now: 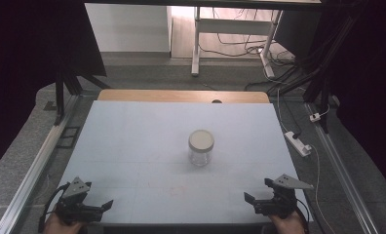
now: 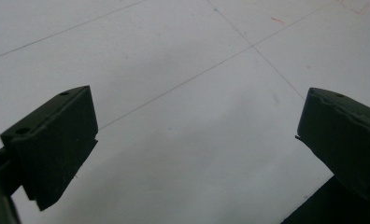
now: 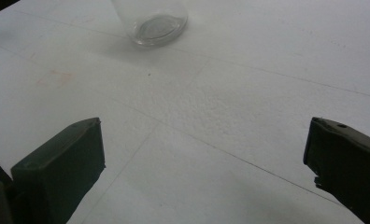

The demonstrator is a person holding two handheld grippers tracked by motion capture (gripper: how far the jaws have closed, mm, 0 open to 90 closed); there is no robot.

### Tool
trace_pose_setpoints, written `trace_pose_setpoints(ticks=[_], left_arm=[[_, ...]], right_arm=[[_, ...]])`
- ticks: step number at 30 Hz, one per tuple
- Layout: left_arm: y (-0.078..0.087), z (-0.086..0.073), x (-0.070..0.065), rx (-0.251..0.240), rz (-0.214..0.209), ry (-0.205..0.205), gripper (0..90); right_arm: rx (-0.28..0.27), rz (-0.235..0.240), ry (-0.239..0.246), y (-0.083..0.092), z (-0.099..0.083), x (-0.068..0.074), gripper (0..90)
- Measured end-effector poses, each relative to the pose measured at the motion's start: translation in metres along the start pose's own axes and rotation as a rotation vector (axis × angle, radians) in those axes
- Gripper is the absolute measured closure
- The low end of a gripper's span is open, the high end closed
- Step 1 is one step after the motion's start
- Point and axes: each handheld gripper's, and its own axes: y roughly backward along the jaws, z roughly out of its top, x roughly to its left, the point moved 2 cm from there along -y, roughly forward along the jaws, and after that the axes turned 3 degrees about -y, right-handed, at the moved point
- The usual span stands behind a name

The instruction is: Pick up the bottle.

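Note:
A clear glass jar (image 1: pixel 201 147) with a pale lid stands upright near the middle of the white table (image 1: pixel 132 146). Its base (image 3: pixel 151 21) appears at the top of the right gripper view. My left gripper (image 1: pixel 99 206) rests at the table's near left corner, open, its jaws wide apart over bare tabletop (image 2: pixel 197 121). At the near right corner my right gripper (image 1: pixel 257 195) is also open, with nothing between its jaws, and points toward the jar, well short of it.
Faint thin lines and small red marks (image 1: pixel 177 189) cross the table surface. A wooden strip (image 1: pixel 181 95) runs along the far edge. A power strip (image 1: pixel 298 143) and cables lie on the floor at the right. Metal frame rails flank both sides.

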Motion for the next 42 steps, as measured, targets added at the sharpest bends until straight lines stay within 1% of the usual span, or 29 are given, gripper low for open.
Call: trace_pose_setpoints(ticks=[3, 6, 9, 13, 21, 29, 33, 38, 42], left_arm=[[0.0, 0.0, -0.001, 0.002, -0.006, -0.001, 0.0], [0.0, 0.0, -0.001, 0.005, -0.008, -0.007, 0.0], [0.0, 0.0, -0.002, 0.006, -0.009, -0.013, 0.0], [0.0, 0.0, -0.001, 0.002, -0.012, -0.007, 0.0], [0.0, 0.0, -0.001, 0.0, -0.018, -0.007, 0.0], [0.001, -0.001, 0.0, -0.006, -0.026, 0.002, 0.0], [0.0, -0.001, 0.0, -0.006, -0.025, 0.005, 0.0], [0.0, -0.001, 0.0, -0.007, -0.027, 0.007, 0.0], [0.0, -0.001, 0.0, -0.007, -0.027, 0.006, 0.0]], right_arm=[[0.009, 0.005, 0.012, -0.001, 0.0, 0.001, 0.0], [0.017, -0.001, 0.031, -0.002, 0.0, 0.003, 0.0], [0.025, -0.005, 0.035, -0.002, 0.0, 0.004, 0.0], [0.032, -0.008, 0.039, -0.003, 0.0, 0.004, 0.0], [0.038, -0.016, 0.054, -0.004, 0.0, 0.006, 0.0], [0.04, -0.023, 0.081, -0.004, 0.0, 0.008, 0.0], [0.032, -0.021, 0.086, -0.004, 0.001, 0.009, 0.0], [0.005, -0.014, 0.102, -0.004, 0.005, 0.013, 0.0], [0.006, -0.007, 0.115, -0.006, 0.005, 0.014, 0.0]])
